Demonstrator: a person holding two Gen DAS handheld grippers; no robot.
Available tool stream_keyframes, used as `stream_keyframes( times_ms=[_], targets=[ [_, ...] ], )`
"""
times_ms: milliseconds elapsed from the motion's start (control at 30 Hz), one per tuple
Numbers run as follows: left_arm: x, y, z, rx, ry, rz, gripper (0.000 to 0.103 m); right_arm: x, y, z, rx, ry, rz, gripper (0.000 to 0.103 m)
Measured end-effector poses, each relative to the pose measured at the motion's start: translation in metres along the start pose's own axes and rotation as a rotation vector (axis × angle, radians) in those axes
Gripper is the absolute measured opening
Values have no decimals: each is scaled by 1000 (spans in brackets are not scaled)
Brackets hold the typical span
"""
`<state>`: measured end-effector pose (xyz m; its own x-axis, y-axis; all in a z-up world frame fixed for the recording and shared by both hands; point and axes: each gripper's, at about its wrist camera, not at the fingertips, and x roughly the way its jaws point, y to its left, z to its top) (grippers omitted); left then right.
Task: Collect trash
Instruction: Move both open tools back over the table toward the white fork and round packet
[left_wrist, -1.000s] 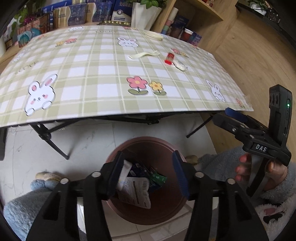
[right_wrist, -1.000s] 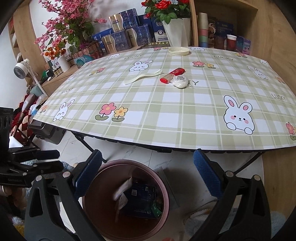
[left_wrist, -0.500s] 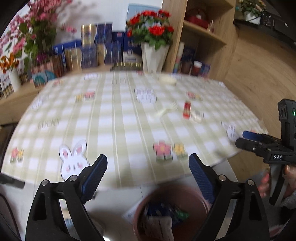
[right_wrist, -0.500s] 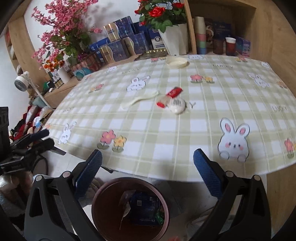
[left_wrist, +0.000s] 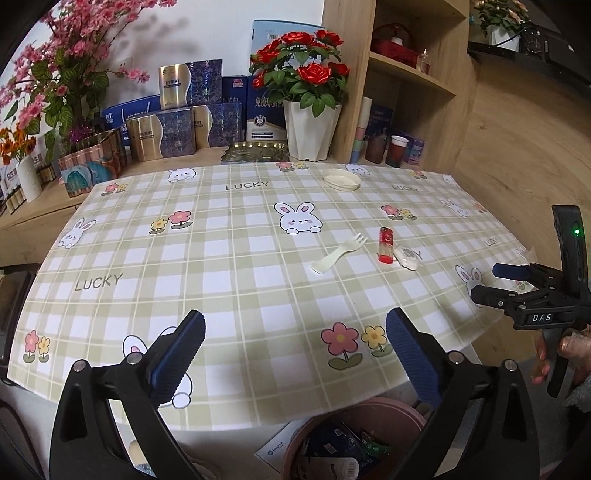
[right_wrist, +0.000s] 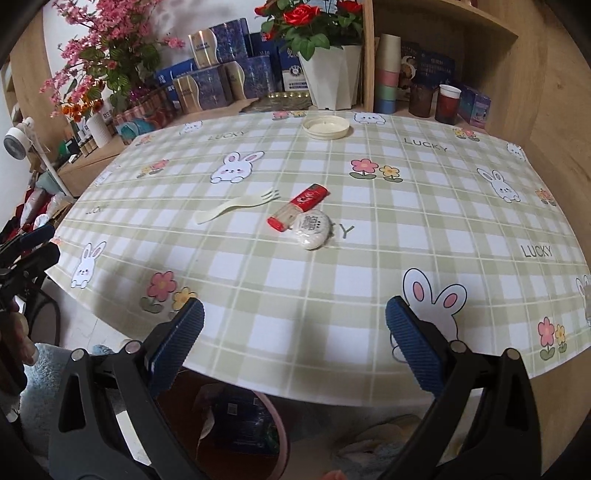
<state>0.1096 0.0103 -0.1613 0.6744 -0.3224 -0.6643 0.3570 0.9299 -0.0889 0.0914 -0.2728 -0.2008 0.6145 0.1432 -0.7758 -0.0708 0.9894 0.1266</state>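
wooden shelves (left_wrist: 406, 70), white wall (left_wrist: 207, 33), perhaps tiled floor (right_wrist: 92, 328)

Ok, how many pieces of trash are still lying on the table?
4: a plastic spork, a red-capped tube and a white packet touching it mid-table, a round lid at the far edge.

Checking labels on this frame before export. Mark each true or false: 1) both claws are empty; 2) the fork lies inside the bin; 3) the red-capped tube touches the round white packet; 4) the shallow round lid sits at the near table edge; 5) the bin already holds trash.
1) True. The left claw and right claw stand open with nothing between their pads; the left one's jaws have just been opening.
2) False. The fork lies on the tablecloth.
3) True. The red-capped tube rests against the round white packet.
4) False. The shallow round lid sits near the far edge, by the white flower pot.
5) True. The bin holds wrappers.
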Motion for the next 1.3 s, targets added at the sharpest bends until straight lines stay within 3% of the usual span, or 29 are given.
stream_keyframes(
  times_ms=[667, 733, 900, 1067, 1300],
  targets=[
    [85, -19, 40, 93, 50, -32, 97, 79, -49, 42, 40, 108, 4, 96],
    [92, -21, 42, 99, 60, -34, 97, 88, -46, 46, 27, 119, 17, 86],
    [111, -25, 43, 116, 86, -39, 97, 112, -35, 55, -9, 156, 27, 74],
    [127, -27, 44, 135, 110, -40, 97, 125, -26, 64, -23, 156, 13, 71],
    [148, -29, 45, 154, 138, -51, 95, 127, -17, 64, -116, 154, -23, 52]
  ],
)
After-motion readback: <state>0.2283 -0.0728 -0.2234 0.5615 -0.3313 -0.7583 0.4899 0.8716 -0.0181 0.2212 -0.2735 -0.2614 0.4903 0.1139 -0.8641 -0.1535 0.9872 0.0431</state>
